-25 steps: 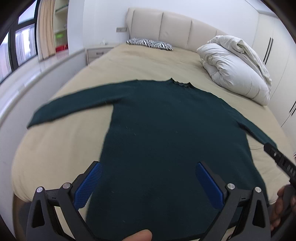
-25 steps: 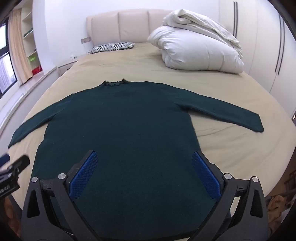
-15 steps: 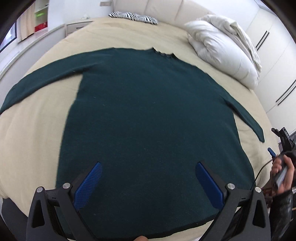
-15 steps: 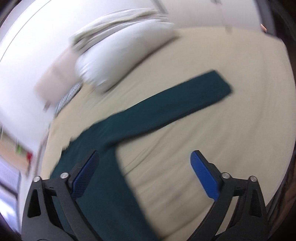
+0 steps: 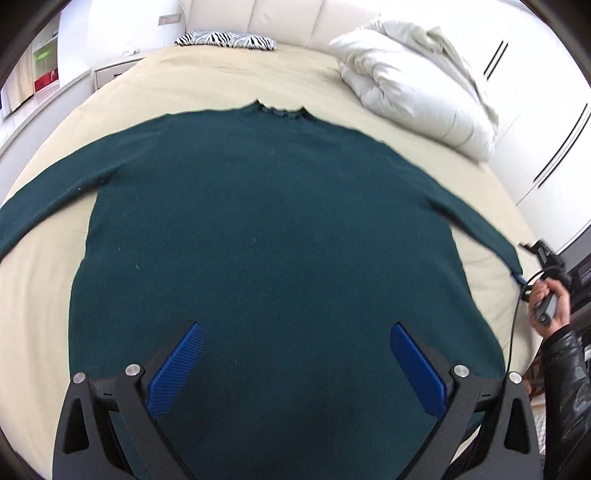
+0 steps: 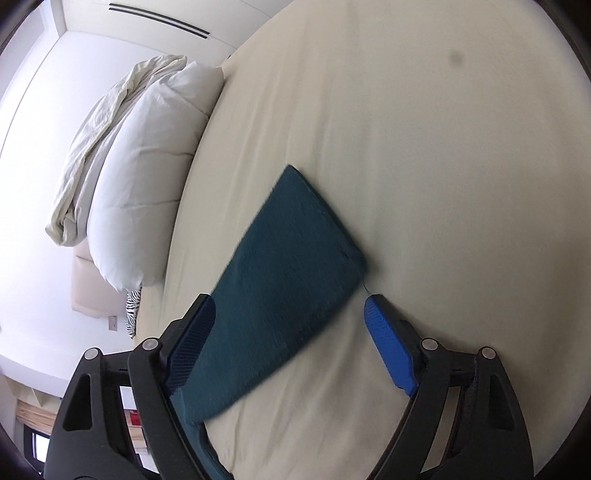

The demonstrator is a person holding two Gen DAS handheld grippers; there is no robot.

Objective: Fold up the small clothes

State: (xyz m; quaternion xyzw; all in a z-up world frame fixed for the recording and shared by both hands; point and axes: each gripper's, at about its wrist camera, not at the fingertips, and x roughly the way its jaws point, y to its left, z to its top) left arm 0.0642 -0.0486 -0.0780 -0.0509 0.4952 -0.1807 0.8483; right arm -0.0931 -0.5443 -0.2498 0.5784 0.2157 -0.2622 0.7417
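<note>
The dark green sweater [image 5: 273,236] lies flat across the beige bed [image 5: 221,85], collar toward the headboard [image 5: 280,18], sleeves spread sideways. Left tongs [image 5: 295,365] hover released above its hem; right tongs [image 6: 291,347] straddle the sleeve cuff [image 6: 295,236], unclenched. White duvet [image 5: 417,85] nearby.

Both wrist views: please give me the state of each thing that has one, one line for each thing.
Green sweater: spread flat on the bed, sleeves out to both sides, not yet folded.
Sleeve end: flat on the sheet, between the right tongs' open fingers, not pinched.
Left tongs: wide open above the sweater's lower part, holding nothing.
Right tongs: open, astride the sleeve end.
White duvet: bundled up near the headboard.
</note>
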